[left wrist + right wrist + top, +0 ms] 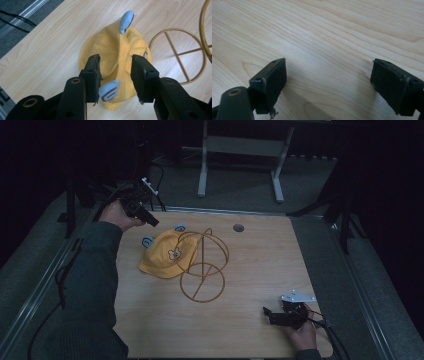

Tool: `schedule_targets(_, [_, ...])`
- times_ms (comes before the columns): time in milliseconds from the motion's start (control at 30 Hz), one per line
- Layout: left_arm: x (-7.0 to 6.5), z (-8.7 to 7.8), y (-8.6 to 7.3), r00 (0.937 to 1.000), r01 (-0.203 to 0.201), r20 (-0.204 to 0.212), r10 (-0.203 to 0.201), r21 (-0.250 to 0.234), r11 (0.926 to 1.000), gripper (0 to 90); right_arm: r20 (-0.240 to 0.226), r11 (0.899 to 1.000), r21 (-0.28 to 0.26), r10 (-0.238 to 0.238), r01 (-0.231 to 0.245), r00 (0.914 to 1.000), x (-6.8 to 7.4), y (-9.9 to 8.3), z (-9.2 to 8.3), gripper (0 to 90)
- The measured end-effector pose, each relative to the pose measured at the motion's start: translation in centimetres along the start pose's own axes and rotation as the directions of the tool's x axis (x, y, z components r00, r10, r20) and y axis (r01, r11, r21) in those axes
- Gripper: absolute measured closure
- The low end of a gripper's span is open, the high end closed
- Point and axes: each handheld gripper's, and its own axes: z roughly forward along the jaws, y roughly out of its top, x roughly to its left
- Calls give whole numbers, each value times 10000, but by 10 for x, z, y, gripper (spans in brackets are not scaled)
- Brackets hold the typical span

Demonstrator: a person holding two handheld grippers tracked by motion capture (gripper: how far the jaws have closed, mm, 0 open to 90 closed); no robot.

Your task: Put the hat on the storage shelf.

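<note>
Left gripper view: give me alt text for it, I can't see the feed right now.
The left gripper hangs over a yellow cap with blue ears, jaws open and apart from the cloth, nothing held. The cap lies crumpled on a light wooden table. A gold wire stand sits beside it at the right.

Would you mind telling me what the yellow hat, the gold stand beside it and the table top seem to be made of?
The yellow hat looks like soft matte fabric: it creases and slumps, with stitched blue ears. The gold stand seems to be thin metal wire with a slightly shiny painted or plated finish, bent into hoops. The table top shows pale wood grain, smooth, possibly laminate rather than solid wood.
</note>
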Motion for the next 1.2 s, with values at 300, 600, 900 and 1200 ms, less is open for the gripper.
schedule_targets(300, [-2,21,18,9998,-169,55,166,557,9983,580,12,10000,-14,-11,11,10000,0,0,0,135])
schedule_targets(600, [-6,35,23,9994,-275,246,250,1043,9942,570,14,10000,-29,-9,9,10000,-1,1,1,135])
schedule_targets(900, [-9,54,28,9989,-325,391,270,1482,9884,565,-21,10000,-45,-36,36,10000,-1,1,1,134])
schedule_targets(1200, [-13,66,33,9984,-356,493,284,1533,9875,533,-25,10000,-49,-4,4,10000,-1,1,2,135])
